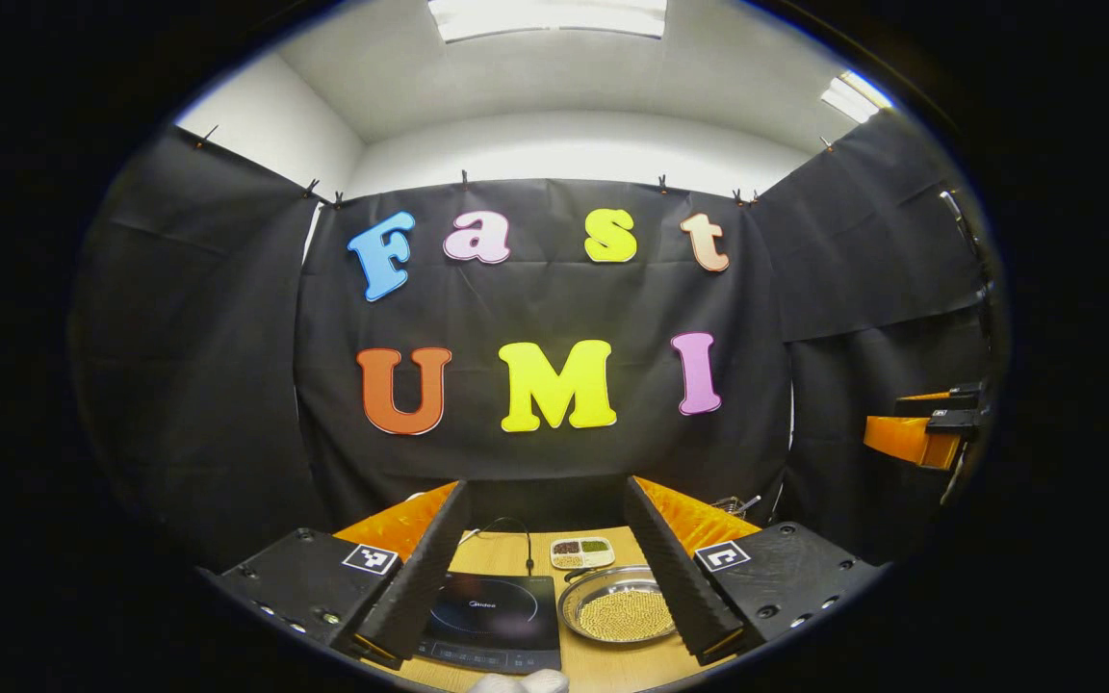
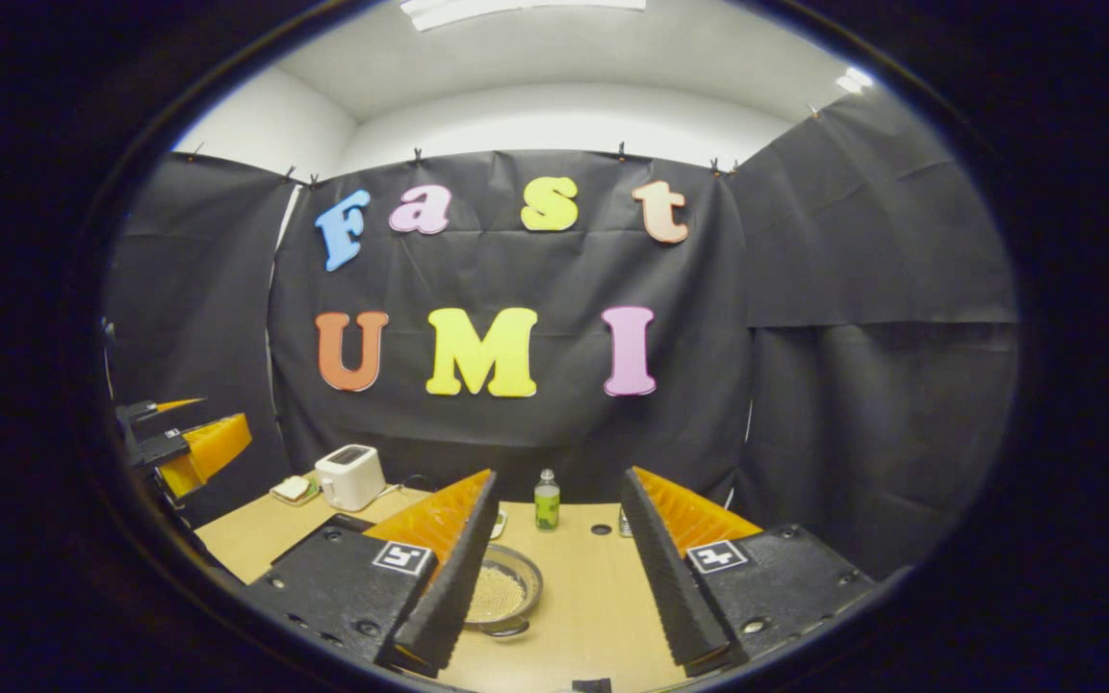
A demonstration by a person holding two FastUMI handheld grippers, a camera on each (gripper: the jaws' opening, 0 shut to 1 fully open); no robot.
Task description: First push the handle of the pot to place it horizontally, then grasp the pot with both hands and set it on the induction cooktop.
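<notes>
Black cloth is hanging round a wooden table point(image 1: 612, 664), and everything below is placed from the pot point(image 1: 617, 604), a shallow metal pan filled with pale grains. The cooktop point(image 1: 497, 621), a flat dark slab, is sitting just beside it in the left gripper view, on the side away from the right gripper. A small divided dish point(image 1: 582, 551) is lying just behind the pot, a green bottle point(image 2: 546, 500) is standing farther back, and a white toaster point(image 2: 349, 476) is sitting well off past the cooktop side.

The left gripper point(image 1: 540, 568) is hanging above the near edge with its fingers spread wide, gripping nothing; the right gripper point(image 2: 554, 577) is likewise wide apart and empty.

The pot's handle point(image 2: 506, 628) seems to be pointing toward the near edge in the right gripper view, so its long axis is probably running front to back. The pot is lying ahead of and below both grippers. Which gripper is closer is hard to judge.
</notes>
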